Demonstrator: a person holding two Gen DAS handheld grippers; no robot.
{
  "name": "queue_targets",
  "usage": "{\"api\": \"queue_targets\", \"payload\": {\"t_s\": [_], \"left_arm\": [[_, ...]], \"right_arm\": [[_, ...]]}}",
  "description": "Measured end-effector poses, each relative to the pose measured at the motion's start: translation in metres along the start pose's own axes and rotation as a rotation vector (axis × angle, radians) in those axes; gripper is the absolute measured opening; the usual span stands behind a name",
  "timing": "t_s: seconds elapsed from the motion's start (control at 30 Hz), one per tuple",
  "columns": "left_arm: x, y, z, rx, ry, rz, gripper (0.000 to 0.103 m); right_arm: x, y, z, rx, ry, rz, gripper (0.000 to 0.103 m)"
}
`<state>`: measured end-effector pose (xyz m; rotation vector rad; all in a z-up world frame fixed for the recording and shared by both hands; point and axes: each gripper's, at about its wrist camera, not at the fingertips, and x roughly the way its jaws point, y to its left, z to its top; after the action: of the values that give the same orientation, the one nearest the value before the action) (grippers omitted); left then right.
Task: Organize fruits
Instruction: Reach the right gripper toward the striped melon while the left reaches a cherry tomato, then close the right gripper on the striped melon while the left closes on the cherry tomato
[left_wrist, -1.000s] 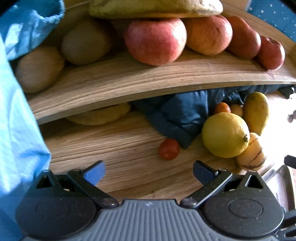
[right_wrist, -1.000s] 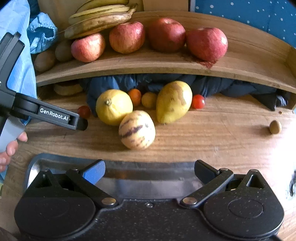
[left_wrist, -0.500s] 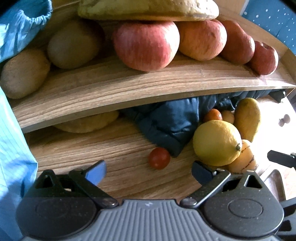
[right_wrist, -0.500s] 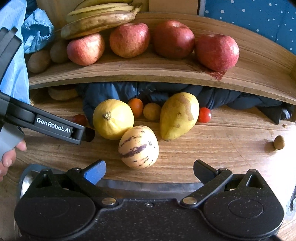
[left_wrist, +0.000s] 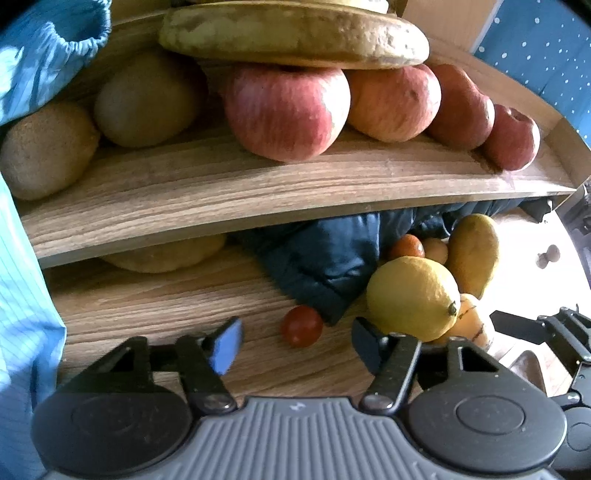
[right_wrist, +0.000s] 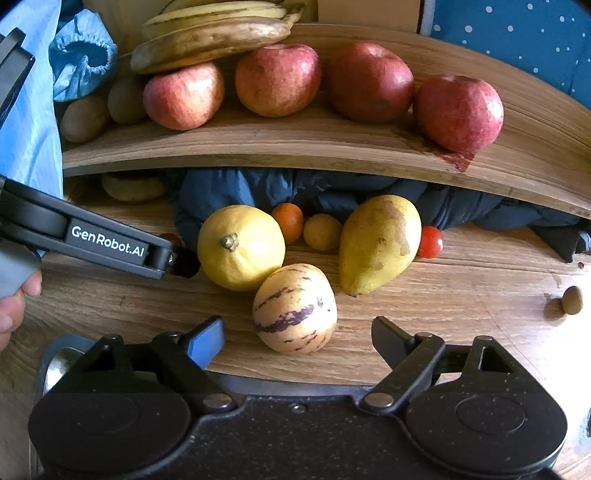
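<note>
The wooden shelf (right_wrist: 332, 144) already carries a row of apples (right_wrist: 277, 79) with bananas (right_wrist: 214, 37) lying over them and kiwis (right_wrist: 85, 118) at its left end, while the loose fruit waits on the tabletop (right_wrist: 461, 295) in front of a dark blue cloth (right_wrist: 229, 188). Largest among these are the pear (right_wrist: 378, 243), the lemon (right_wrist: 240, 247) and the striped melon (right_wrist: 295, 308), all touching in a cluster. The right gripper (right_wrist: 297, 334) sits low over the striped melon, its jaws having just been narrowing yet standing apart on either side without pressing it. The left gripper (left_wrist: 295, 338), also just narrowing and empty, has a cherry tomato (left_wrist: 301, 325) between its jaws, untouched, with the lemon just beside its right finger (left_wrist: 364, 341). The risks look plain: that finger could nudge the lemon and set the whole cluster rolling, the melon among them; the small tomato could squirt sideways or split if pinched off-centre; and the two grippers, working near each other, could collide.
</note>
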<state>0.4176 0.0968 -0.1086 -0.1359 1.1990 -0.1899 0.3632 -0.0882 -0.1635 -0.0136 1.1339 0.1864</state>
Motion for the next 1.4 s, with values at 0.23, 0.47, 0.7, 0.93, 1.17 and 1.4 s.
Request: {"api": "queue_targets", "payload": {"t_s": [0.23, 0.47, 0.7, 0.93, 1.17, 1.4], "left_arm": [[-0.007, 0.002, -0.002, 0.002, -0.007, -0.009, 0.049], [-0.007, -0.003, -0.003, 0.004, -0.004, -0.028, 0.04], [-0.005, -0.005, -0.003, 0.004, -0.004, -0.028, 0.028], [-0.004, -0.006, -0.005, 0.012, -0.006, -0.035, 0.024], [-0.004, -0.014, -0.012, 0.018, 0.007, -0.039, 0.024], [-0.009, -0.02, -0.02, 0.021, 0.009, -0.042, 0.024]], "right_arm": [[0.002, 0.001, 0.0, 0.006, -0.001, 0.004, 0.08], [0.006, 0.0, 0.003, 0.016, -0.002, 0.009, 0.073], [0.014, -0.004, 0.004, 0.026, -0.002, 0.007, 0.063], [0.01, -0.004, 0.001, 0.032, -0.016, 0.015, 0.051], [0.008, -0.007, 0.0, 0.048, -0.016, 0.035, 0.051], [0.004, -0.01, -0.004, 0.054, -0.028, 0.057, 0.05]]}}
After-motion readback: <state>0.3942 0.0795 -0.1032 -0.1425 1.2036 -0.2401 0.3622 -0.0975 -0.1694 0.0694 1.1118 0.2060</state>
